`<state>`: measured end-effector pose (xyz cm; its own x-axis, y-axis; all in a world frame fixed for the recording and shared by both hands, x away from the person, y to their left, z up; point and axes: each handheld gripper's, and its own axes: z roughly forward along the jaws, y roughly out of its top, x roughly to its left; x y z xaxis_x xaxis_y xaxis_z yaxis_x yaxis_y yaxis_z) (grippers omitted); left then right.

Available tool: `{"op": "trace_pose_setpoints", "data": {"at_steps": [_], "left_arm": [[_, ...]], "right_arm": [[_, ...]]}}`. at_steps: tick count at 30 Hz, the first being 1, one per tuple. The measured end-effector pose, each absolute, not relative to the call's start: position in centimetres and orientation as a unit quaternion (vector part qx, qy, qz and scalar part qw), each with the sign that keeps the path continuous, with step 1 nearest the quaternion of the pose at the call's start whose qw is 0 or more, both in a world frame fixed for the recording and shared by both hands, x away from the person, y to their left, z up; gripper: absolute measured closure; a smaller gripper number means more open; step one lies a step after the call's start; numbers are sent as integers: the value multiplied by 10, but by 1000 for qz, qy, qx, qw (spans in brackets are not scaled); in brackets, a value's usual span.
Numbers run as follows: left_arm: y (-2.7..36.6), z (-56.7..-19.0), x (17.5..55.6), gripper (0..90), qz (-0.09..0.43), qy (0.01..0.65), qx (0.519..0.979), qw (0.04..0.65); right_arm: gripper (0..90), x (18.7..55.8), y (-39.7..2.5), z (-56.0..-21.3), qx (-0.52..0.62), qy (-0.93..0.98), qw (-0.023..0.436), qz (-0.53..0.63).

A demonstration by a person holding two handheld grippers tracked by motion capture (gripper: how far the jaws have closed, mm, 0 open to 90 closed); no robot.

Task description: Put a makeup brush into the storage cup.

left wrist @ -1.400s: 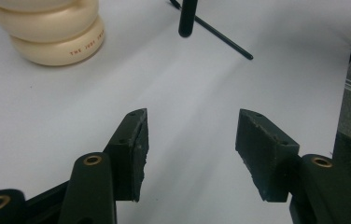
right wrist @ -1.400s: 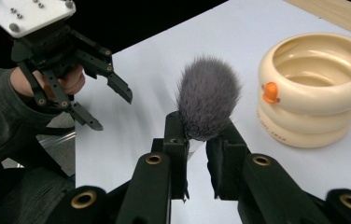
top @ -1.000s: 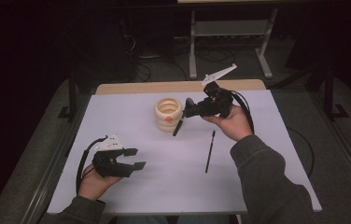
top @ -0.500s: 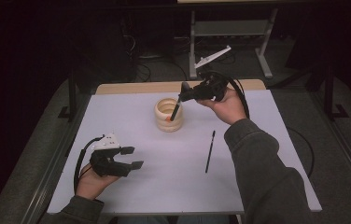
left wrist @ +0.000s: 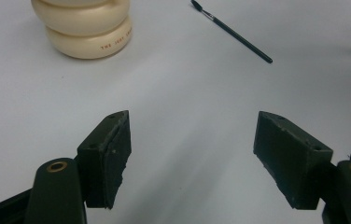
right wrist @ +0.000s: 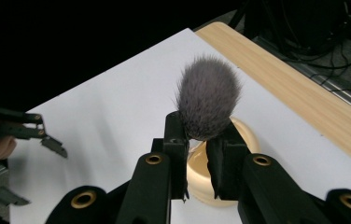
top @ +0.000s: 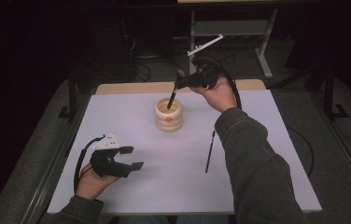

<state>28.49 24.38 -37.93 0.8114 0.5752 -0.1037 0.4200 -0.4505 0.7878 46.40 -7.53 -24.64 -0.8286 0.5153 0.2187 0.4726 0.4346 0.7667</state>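
A cream ribbed holder [top: 169, 114] stands at the middle back of the white table. My right gripper [top: 179, 85] hovers above its far rim, shut on a black makeup brush [top: 171, 99] whose handle slants down into the holder. In the right gripper view the grey bristle head [right wrist: 208, 98] sticks up past the closed right gripper [right wrist: 197, 154], with the holder [right wrist: 201, 182] below. My left gripper [top: 131, 157] rests open at the front left, with nothing in it. Its own view shows the left gripper [left wrist: 192, 158] with jaws wide apart and the holder [left wrist: 87, 28] ahead.
A thin dark brush [top: 209, 151] lies flat on the white table top [top: 117, 116], right of centre, also in the left gripper view [left wrist: 232, 31]. A wooden strip [right wrist: 295, 88] borders the far edge. Dark floor, cables and a metal stand lie beyond.
My right gripper has carried the makeup brush left and away from the person, from beside the holder to above it, and its handle now points down into the holder. The left gripper stayed put.
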Motion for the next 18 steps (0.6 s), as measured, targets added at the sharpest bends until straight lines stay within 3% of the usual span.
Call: {"op": "trace_pose_setpoints", "data": {"at_steps": [18], "left_arm": [[245,-377,285,268,90,294,847,434]], "right_arm": [[774,485,-67,-256,325,842,48,427]]}}
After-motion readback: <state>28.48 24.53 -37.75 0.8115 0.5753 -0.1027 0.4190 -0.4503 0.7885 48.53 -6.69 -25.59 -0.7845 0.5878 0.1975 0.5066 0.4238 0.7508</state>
